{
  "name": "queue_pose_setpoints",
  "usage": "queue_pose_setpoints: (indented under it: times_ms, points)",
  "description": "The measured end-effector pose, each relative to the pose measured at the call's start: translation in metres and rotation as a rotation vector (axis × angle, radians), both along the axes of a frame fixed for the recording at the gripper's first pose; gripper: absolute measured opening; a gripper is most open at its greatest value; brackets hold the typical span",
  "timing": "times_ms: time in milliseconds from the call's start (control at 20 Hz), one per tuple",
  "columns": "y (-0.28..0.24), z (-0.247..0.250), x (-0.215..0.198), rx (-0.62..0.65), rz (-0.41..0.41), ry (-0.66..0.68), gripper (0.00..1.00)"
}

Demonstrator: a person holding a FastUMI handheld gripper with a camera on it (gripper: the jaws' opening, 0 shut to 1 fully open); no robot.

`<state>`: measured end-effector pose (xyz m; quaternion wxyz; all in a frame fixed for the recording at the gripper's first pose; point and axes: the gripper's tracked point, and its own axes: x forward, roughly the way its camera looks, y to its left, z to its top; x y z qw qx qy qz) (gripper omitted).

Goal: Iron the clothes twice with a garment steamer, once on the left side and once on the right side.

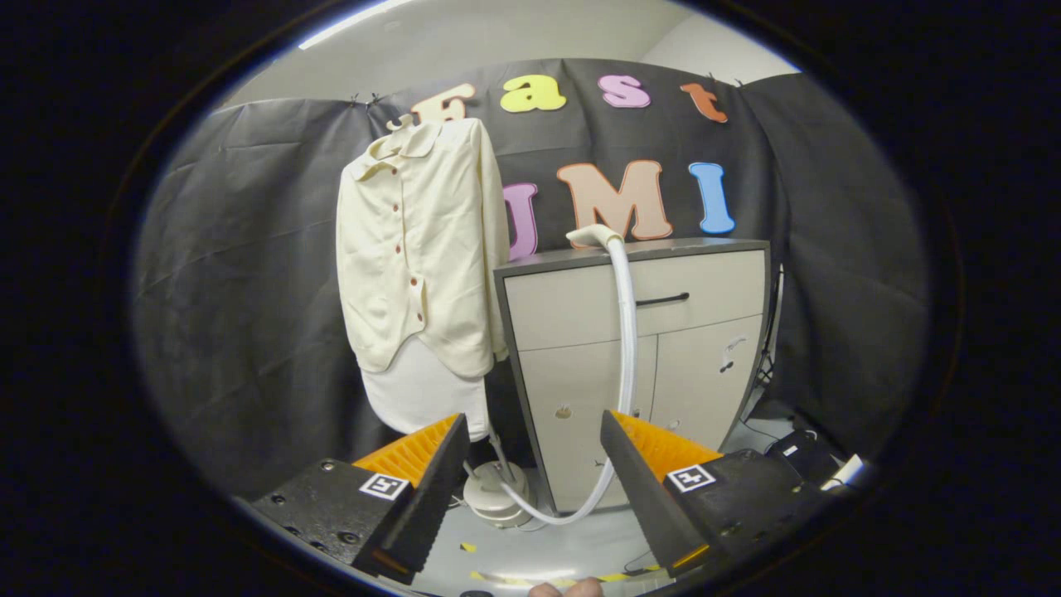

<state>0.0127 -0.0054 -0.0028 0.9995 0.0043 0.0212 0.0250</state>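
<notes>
- Gripper view: the tool (530, 489) sits at the bottom centre of the frame with its two fingers spread wide and nothing between them, so it is released and carries nothing.
- The shirt (419, 249) hangs upper left of centre, buttoned and facing the camera, draped over a pale upright board (427, 394) whose lower part shows beneath the hem. Hung flat like this, the front is offered as one open face, which suits a pass down each side.
- The steamer head (593, 236) lies on top of the cabinet (638, 348) at centre frame, just right of the shirt. My guess is that it is parked there to be at grasping height and close to the garment.
- Its white hose (627, 332) drops from the head down the cabinet front and curves along the floor to the round base unit (497, 493), which stands low between the fingers, below the board.
- Edges and room: the shirt's right sleeve hangs just beside the cabinet's left edge, so that side looks tight. To the shirt's left there is only the dark cloth wall, well apart, leaving free room.
- The way from the tool up to the steamer head looks open, though the hanging hose may drag across the cabinet front once the head is lifted.
- Dark gear and cables (808, 452) lie on the floor at lower right.
</notes>
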Motion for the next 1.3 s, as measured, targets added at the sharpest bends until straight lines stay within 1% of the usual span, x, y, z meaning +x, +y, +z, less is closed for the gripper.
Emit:
queue_pose_setpoints:
  times_ms: [350, 600, 900, 1000, 1150, 1300]
  points:
    - [0.000, 0.001, 0.018, -0.026, 0.013, 0.022, 0.98]
    - [-0.002, 0.016, 0.043, -0.045, -0.007, 0.037, 0.98]
    - [-0.016, 0.053, 0.084, -0.072, -0.077, 0.001, 0.98]
    - [-0.023, 0.068, 0.099, -0.102, -0.103, -0.016, 0.98]
    - [-0.033, 0.094, 0.119, -0.150, -0.119, -0.048, 0.98]
    - [-0.044, 0.117, 0.146, -0.172, -0.108, -0.079, 0.98]
